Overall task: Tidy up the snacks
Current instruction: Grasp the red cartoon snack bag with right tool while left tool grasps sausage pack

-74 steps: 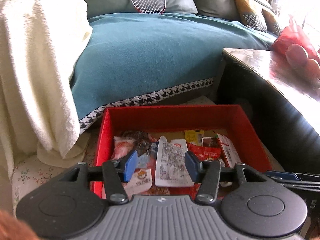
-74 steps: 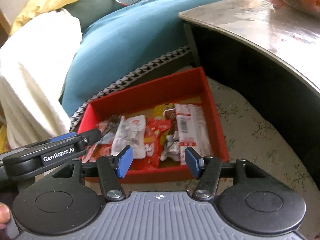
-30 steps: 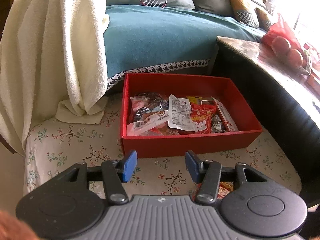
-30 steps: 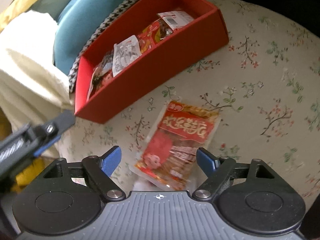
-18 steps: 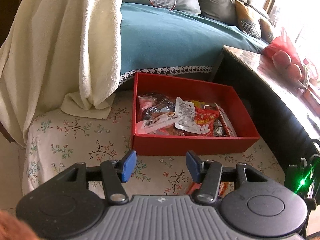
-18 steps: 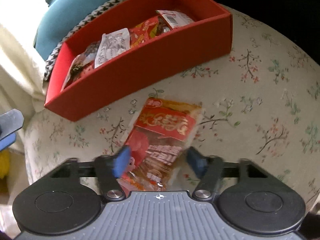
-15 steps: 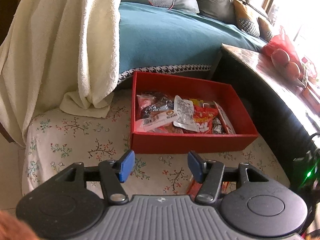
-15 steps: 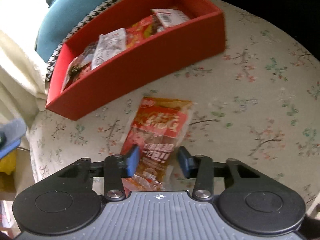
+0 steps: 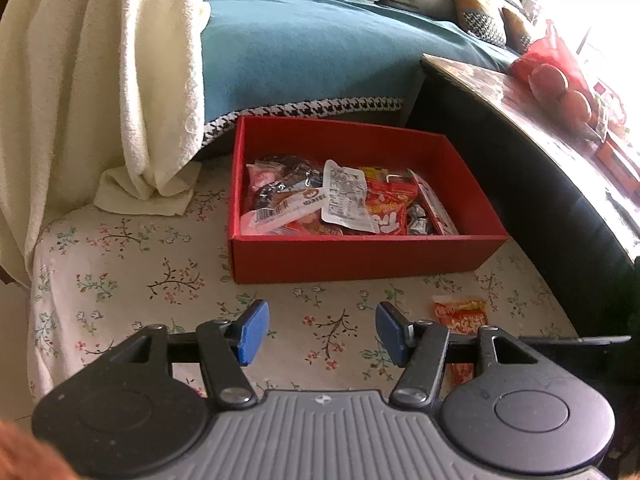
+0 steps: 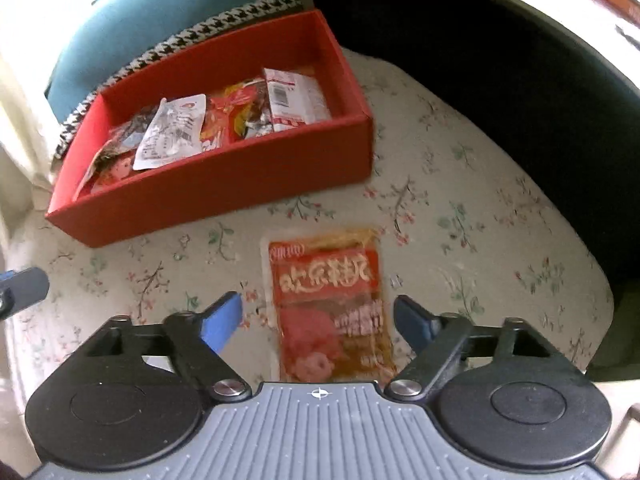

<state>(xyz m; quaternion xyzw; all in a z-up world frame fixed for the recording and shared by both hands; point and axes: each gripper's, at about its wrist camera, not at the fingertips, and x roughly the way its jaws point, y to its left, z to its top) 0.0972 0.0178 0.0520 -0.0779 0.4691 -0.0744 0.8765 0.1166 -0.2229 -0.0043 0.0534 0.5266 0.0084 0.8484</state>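
Hovering right gripper [image 10: 318, 318] over red snack packet [image 10: 330, 308] – jaws opening, packet between them but pads clear of it, nothing gripped. Packet lies flat on floral cushion [image 10: 480, 240], just outside red box [image 10: 224, 184] already holding other snacks. Left gripper [image 9: 318, 330] part open, empty, aimed at cushion short of box. Risk as you close – pads skid over slick flat film, or pinch cushion fabric with it. Weak edge grip could drop packet short of box wall.
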